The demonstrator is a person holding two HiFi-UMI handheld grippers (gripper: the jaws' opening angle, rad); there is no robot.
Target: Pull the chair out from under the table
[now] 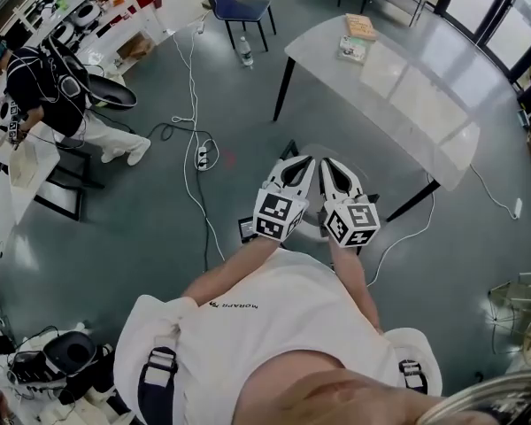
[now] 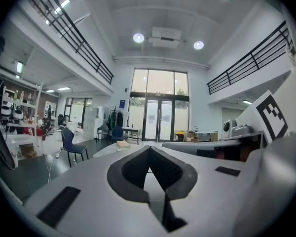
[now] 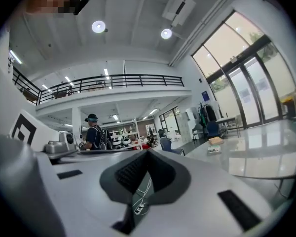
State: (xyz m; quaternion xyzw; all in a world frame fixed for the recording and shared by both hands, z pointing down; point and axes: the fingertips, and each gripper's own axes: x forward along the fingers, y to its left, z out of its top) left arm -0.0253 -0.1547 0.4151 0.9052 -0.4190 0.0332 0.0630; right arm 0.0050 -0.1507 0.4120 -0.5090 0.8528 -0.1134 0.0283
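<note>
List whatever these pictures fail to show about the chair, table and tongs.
- Head view: left tongs and right tongs cover whatever stands at the table's near edge.
- Head view: book titles too small.
- Left gripper view: table underside hidden behind the tongs' own body.

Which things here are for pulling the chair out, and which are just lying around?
For the job: left gripper and right gripper, both shut and empty; the chair, mostly hidden beneath them; the grey table.

Just lying about: blue chair, books on the table, bottle, power strip with its cable.
</note>
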